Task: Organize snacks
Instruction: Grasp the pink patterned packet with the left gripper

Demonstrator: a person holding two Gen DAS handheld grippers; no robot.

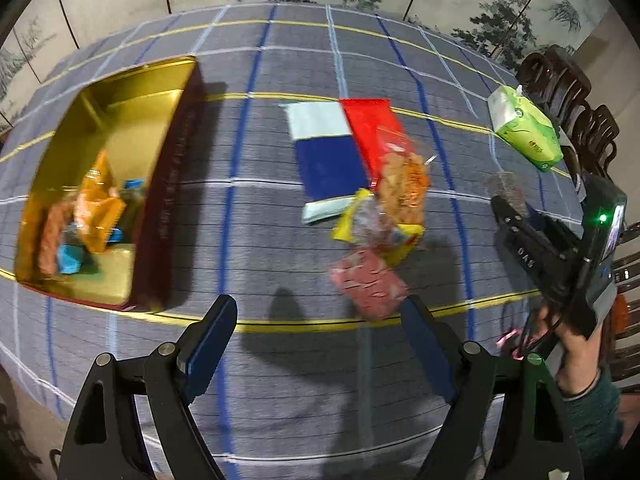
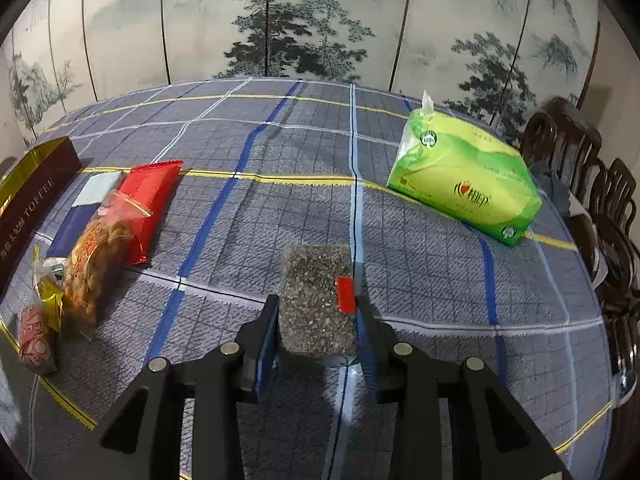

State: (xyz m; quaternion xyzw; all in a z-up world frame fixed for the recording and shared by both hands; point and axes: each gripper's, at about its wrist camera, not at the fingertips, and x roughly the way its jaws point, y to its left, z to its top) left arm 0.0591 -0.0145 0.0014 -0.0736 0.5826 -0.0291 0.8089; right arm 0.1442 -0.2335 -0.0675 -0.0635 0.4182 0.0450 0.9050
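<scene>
1. Pinching the flat speckled grey snack slab [image 2: 318,304], your right gripper [image 2: 316,320] is carrying it for boxing.
2. Your left gripper [image 1: 320,344] is hanging spread above the pink packet [image 1: 368,284], gold tin [image 1: 172,120] leftward.

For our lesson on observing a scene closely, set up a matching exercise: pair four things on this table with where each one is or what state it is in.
Things:
1. dark speckled snack bar
2. gold tin
3. green tissue pack
4. left hand-held gripper

Places or states:
A. open, nothing between its fingers
B. far right of the table, near the chairs
C. clamped in the right hand-held gripper
D. lid off, several snack packets inside

Pairs: 1-C, 2-D, 3-B, 4-A
</scene>
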